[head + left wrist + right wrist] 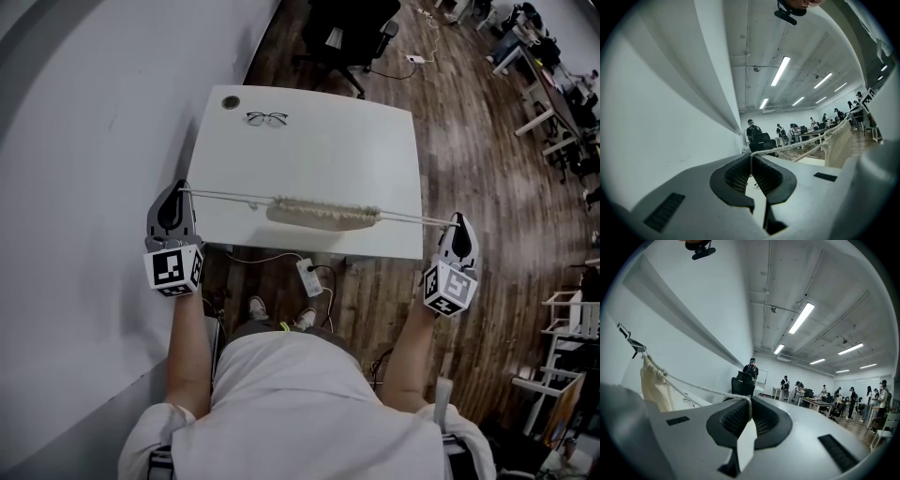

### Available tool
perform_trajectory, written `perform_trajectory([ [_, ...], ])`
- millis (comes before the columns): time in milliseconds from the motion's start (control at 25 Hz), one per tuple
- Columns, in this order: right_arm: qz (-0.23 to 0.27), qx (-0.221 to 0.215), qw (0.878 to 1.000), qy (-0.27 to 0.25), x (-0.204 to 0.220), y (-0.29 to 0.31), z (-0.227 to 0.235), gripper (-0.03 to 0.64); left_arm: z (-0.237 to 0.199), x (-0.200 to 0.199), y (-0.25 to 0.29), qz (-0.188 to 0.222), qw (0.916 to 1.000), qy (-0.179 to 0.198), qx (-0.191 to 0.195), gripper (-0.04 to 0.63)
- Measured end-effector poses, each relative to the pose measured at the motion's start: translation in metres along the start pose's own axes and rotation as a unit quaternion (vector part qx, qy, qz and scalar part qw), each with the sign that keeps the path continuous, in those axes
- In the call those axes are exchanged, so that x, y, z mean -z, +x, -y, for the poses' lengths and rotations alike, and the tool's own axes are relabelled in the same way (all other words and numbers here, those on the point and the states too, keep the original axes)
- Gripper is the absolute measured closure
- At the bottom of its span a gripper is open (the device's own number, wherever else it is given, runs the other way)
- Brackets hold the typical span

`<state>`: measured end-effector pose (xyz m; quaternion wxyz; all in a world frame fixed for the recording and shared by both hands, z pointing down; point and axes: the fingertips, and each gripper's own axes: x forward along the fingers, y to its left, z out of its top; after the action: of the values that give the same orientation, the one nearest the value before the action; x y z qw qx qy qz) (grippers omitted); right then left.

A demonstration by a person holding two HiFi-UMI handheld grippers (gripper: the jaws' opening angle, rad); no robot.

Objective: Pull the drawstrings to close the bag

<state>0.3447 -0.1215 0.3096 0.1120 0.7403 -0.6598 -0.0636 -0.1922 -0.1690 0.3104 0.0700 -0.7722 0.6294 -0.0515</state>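
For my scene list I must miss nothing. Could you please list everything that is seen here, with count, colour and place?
table: 1, white, centre, beside the white wall
bag: 1, cream, mouth gathered, over the table's near part
drawstrings: off-white, stretched from each side of the bag to a gripper
glasses: 1, dark frame, far part of the table
round cap: 1, dark, table's far left corner
office chair: 1, black, beyond the table
power adapter: 1, white, with cable, on the wooden floor below the near edge
people: several, far end of the room
left gripper: grey, left of the table, shut on the drawstrings
right gripper: grey, right of the table, shut on the drawstrings
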Motion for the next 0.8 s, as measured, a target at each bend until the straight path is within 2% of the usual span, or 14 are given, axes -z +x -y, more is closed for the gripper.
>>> perform_trajectory([
  [400,-0.003,0.010,1.000,-0.005,0.001,-0.008,0.008,0.580,-0.008,-0.002,-0.006,0.005,0.9999,-0.001,-0.011,0.575],
  [640,-0.015,0.014,1.000,0.022,0.017,-0.009,0.011,0.580,-0.013,0.007,-0.010,0.010,0.9983,-0.055,-0.017,0.575],
  [800,-0.016,0.017,0.999,0.026,0.021,-0.012,0.015,0.580,-0.018,0.012,-0.015,0.007,0.9979,-0.061,-0.023,0.575],
])
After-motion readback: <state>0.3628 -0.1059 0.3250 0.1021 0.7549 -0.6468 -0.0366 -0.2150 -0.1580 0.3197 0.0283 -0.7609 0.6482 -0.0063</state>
